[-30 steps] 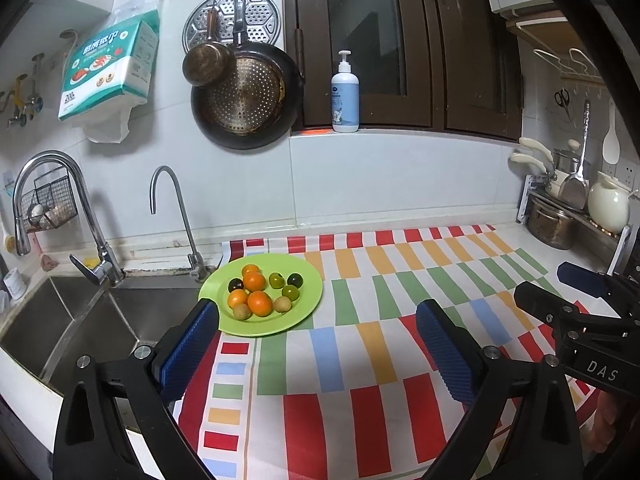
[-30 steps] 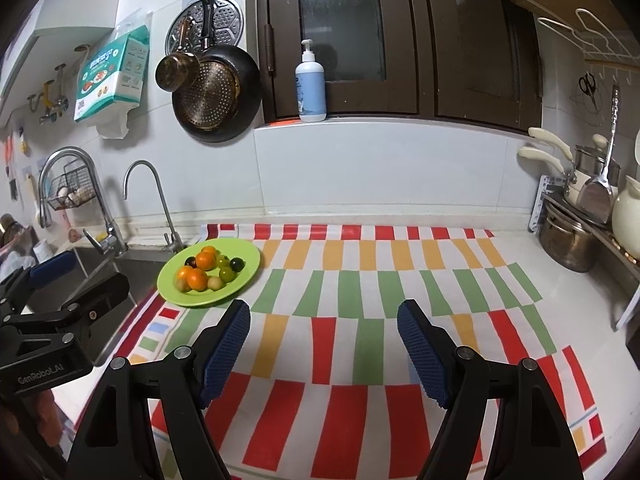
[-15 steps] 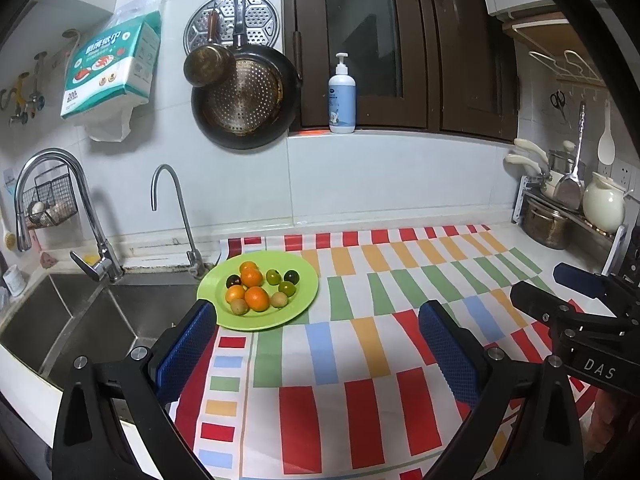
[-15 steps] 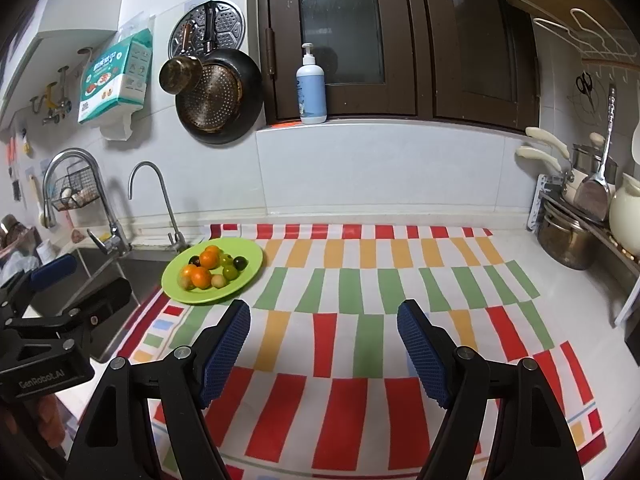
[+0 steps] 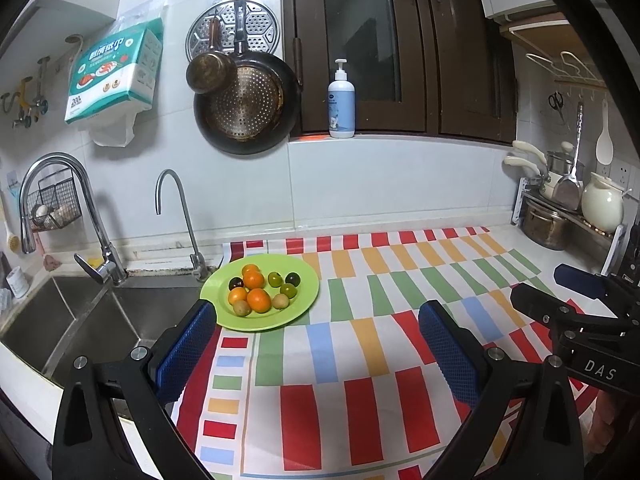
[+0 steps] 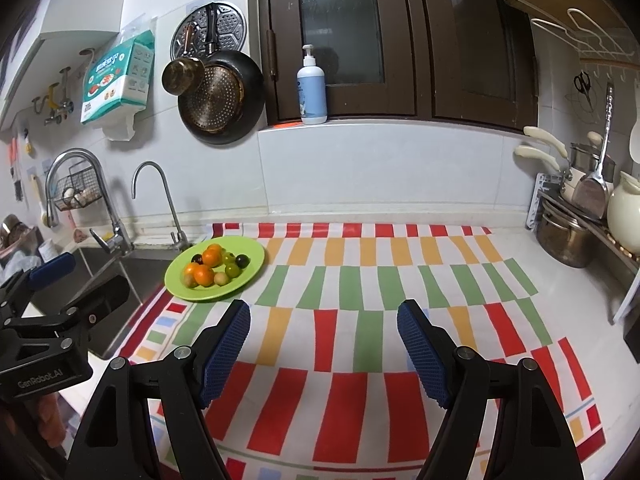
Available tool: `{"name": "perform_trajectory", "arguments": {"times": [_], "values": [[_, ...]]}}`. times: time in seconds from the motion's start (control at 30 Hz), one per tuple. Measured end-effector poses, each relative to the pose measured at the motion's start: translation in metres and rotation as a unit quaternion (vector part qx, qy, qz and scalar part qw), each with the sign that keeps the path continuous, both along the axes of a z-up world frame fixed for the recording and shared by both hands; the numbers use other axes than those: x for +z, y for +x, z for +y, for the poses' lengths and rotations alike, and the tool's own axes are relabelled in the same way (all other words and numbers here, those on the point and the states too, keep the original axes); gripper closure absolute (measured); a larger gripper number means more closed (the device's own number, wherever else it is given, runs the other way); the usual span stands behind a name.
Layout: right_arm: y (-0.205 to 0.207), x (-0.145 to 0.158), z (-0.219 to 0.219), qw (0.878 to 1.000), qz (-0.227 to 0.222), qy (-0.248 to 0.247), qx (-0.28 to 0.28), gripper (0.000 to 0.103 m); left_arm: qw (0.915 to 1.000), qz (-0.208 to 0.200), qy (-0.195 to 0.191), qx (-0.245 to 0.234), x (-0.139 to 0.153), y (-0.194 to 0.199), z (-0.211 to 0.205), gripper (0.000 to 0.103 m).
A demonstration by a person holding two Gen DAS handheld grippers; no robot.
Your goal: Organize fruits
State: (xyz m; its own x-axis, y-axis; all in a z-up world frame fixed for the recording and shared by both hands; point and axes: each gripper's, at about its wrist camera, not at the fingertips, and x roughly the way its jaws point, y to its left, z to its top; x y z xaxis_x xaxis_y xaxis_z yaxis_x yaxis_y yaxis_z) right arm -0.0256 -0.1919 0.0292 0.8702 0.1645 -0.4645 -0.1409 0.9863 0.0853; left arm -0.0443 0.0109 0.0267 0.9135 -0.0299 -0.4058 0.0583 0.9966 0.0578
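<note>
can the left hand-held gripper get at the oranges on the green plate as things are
Probably yes. The left hand-held gripper is open and empty, and the green plate lies just ahead of its left finger with only bare striped cloth between. The oranges sit packed among smaller fruits, so picking one cleanly may be fiddly.

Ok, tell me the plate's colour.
Lime green plate, clearest in the left wrist view.

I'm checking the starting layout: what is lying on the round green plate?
On the round green plate lie four orange fruits, two dark ones, two green ones and two tan ones. Anything beneath that cluster is hidden.
</note>
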Motion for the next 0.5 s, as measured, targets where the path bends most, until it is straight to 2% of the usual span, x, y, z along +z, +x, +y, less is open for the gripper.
{"name": "perform_trajectory", "arguments": {"times": [0.5], "values": [[0.0002, -0.0001, -0.0020, 1.000, 0.005, 0.002, -0.001, 0.026, 1.0000, 0.008, 0.000, -0.003, -0.0032, 0.0030, -0.0021, 0.000]]}}
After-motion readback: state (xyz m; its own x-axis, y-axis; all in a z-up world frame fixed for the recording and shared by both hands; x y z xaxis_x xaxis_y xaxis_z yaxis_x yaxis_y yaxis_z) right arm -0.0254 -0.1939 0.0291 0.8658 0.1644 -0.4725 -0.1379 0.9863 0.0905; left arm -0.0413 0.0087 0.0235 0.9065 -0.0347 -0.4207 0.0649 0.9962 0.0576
